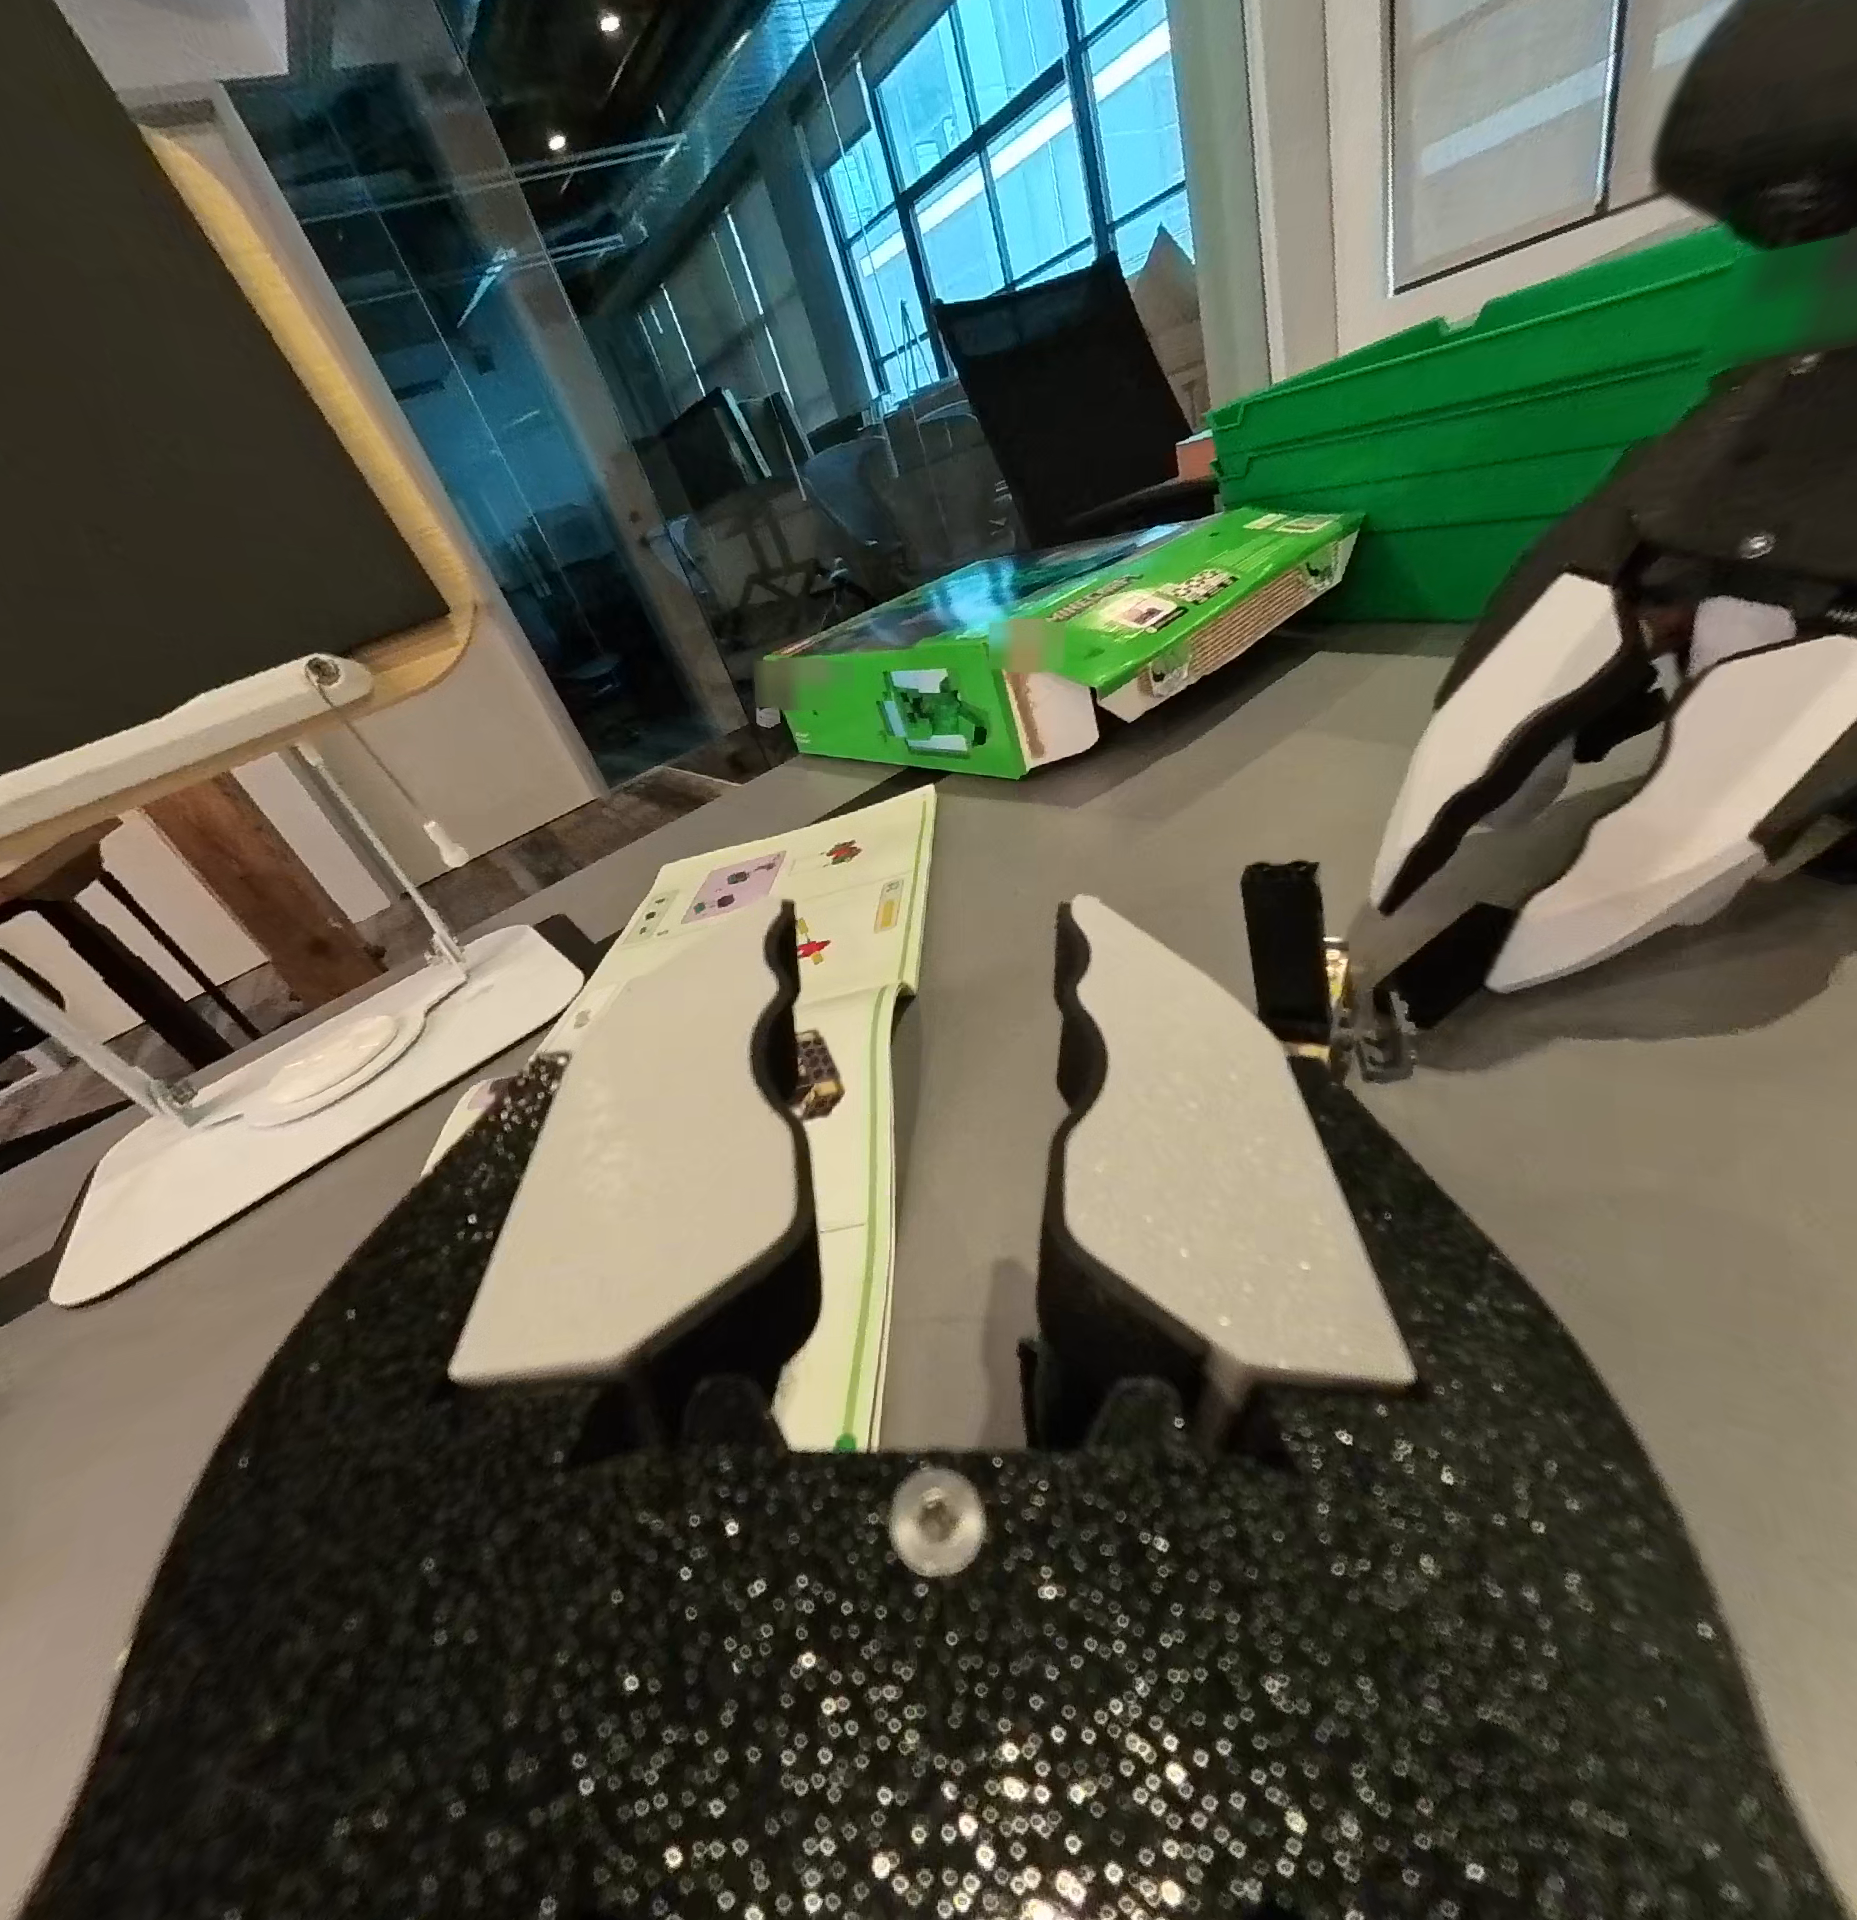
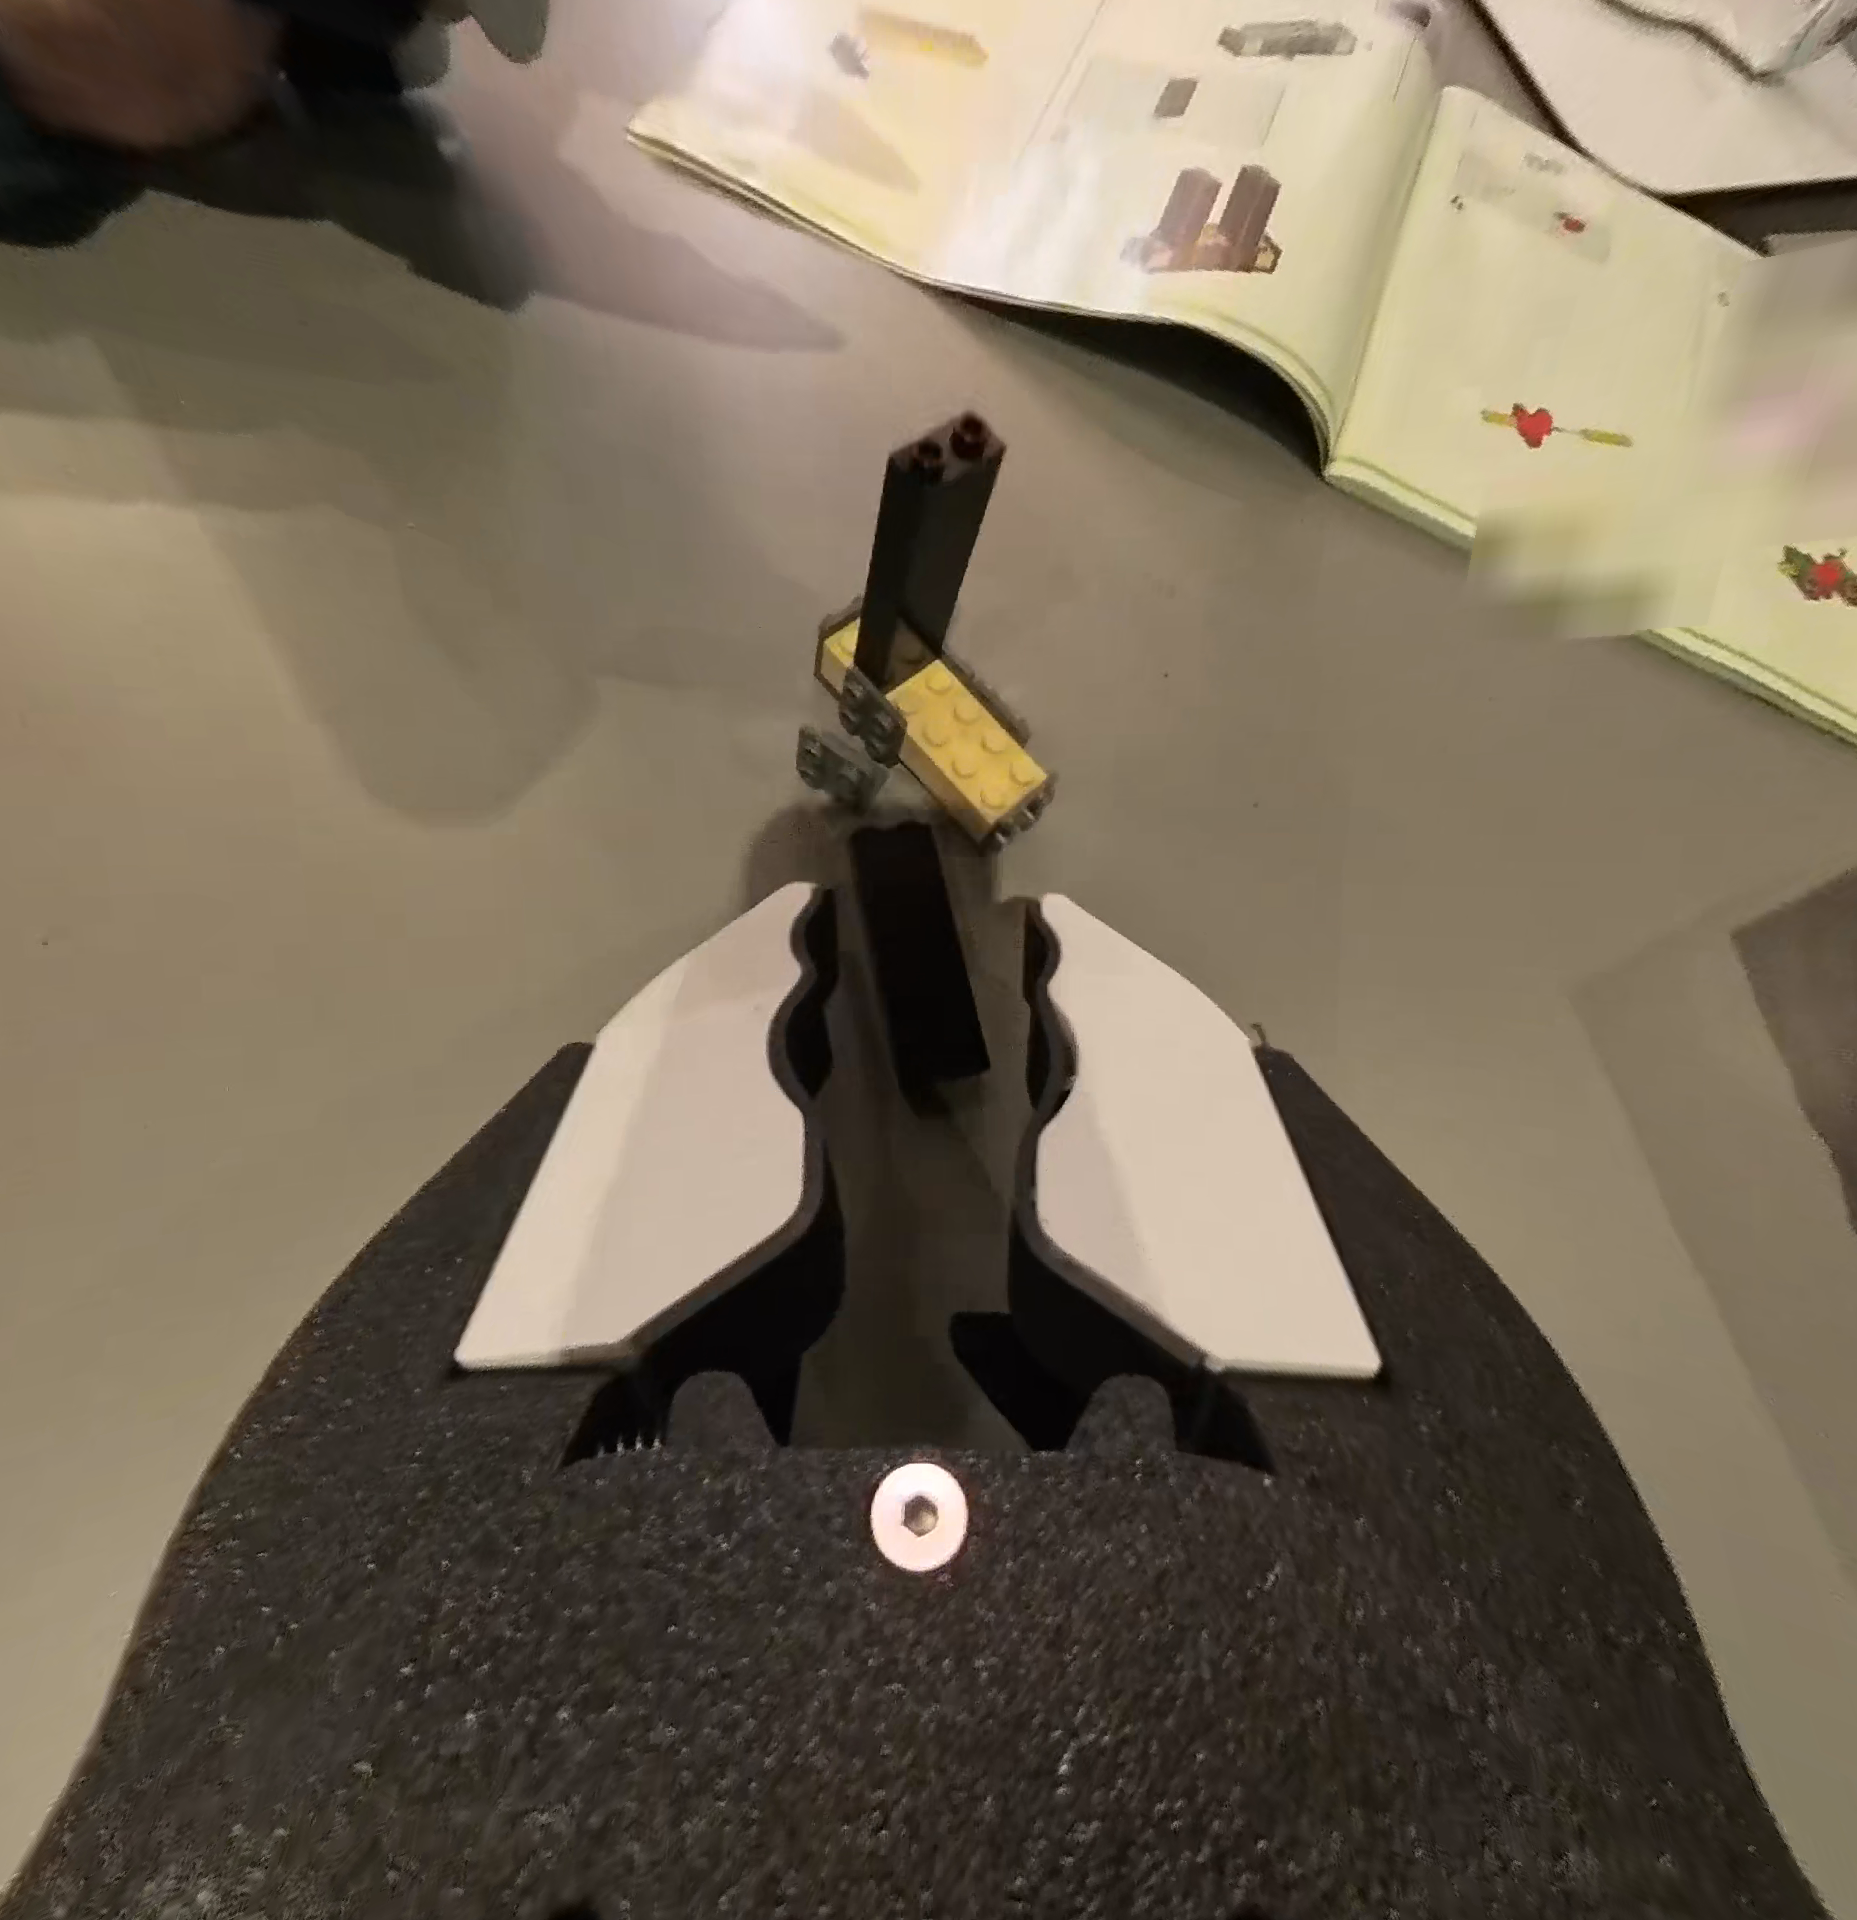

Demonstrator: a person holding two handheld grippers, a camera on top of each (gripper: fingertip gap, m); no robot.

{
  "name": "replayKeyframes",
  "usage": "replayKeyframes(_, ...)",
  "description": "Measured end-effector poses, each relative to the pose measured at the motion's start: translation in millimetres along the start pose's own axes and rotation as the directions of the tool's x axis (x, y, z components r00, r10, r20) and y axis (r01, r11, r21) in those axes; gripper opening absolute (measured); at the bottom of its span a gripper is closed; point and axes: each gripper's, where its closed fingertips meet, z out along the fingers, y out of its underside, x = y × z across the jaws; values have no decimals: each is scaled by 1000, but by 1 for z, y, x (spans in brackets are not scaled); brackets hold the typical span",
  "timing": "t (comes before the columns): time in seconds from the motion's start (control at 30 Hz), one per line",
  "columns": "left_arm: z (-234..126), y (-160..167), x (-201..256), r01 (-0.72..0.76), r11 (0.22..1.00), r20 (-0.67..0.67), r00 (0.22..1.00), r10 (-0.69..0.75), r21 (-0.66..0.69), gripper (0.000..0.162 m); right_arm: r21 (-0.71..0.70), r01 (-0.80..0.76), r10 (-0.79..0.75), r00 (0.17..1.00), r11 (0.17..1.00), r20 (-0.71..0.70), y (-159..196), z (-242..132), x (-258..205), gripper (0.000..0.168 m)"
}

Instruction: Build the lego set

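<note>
Small brick assembly point(image 2: 929, 717) on table point(image 2: 384, 831), just ahead of right fingers point(image 2: 695, 1091); loose tall brick point(image 2: 919, 977) between them. Instruction booklet point(image 2: 1371, 260) beyond, to the right. Box point(image 1: 1049, 655) far ahead of left fingers point(image 1: 643, 1143), bins point(image 1: 1443, 488) behind it.

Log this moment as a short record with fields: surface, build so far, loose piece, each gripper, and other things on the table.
surface: grey table
build: yellow brick base with one dark column standing on it, small grey plates at its side
loose piece: second dark column between the right gripper's fingers; contact unclear
left gripper: open, empty, over the instruction booklet
right gripper: just short of the build
other: green set box, green bins, white stand
</note>
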Motion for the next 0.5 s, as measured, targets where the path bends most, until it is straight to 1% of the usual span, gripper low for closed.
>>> replayKeyframes(0.07,2,-1,2,-1,1000,-6,1000,1,3,47,-37,-6,6,1000,999,-2,-1,2,2,30)
replayKeyframes(0.13,5,-2,4,-4,1000,-14,1000,4,9,47,-90,-16,16,1000,996,2,5,6,2,30)
replayKeyframes(0.27,13,-2,12,-1,1000,-52,999,1,10,47,-86,-89,93,994,992,50,7,8,0,18)
replayKeyframes(0.3,15,-2,16,2,1000,-76,997,-2,4,48,-87,-103,107,993,991,43,8,8,2,18)
replayKeyframes(0.37,17,1,26,0,1000,-135,991,-3,-20,48,-97,-115,114,993,989,-17,12,6,12,18)
replayKeyframes(0.43,17,4,37,-23,999,-192,981,15,-45,44,-108,-133,124,989,985,-82,18,2,22,18)
replayKeyframes(0.5,18,11,51,-47,994,-261,965,19,-103,44,-109,-177,163,979,978,-125,22,-2,30,18)
